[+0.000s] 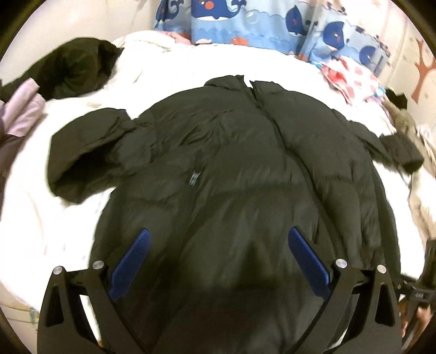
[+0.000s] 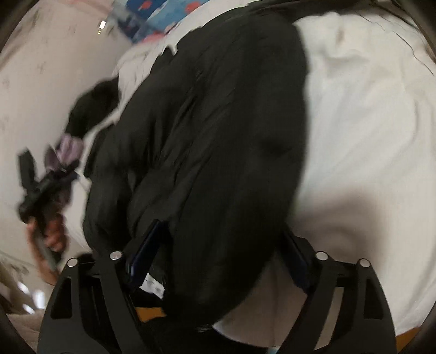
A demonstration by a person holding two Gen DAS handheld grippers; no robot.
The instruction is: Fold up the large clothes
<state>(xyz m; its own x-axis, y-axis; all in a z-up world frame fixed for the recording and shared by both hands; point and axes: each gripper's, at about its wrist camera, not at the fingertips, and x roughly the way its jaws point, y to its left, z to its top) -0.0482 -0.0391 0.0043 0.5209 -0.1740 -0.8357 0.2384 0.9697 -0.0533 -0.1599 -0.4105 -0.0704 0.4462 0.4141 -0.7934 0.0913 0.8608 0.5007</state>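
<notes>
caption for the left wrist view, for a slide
Open left claw above a black puffer jacket spread front-up on a white bed, sleeves out to both sides.

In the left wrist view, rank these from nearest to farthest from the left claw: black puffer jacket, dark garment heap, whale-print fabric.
From the left claw:
1. Black puffer jacket, spread on the bed right under the claw.
2. Dark garment heap, upper left on the white bedding.
3. Whale-print fabric, along the top, beyond the bed.

Motion blur smears the jacket (image 2: 207, 130), its hem cut off below.
</notes>
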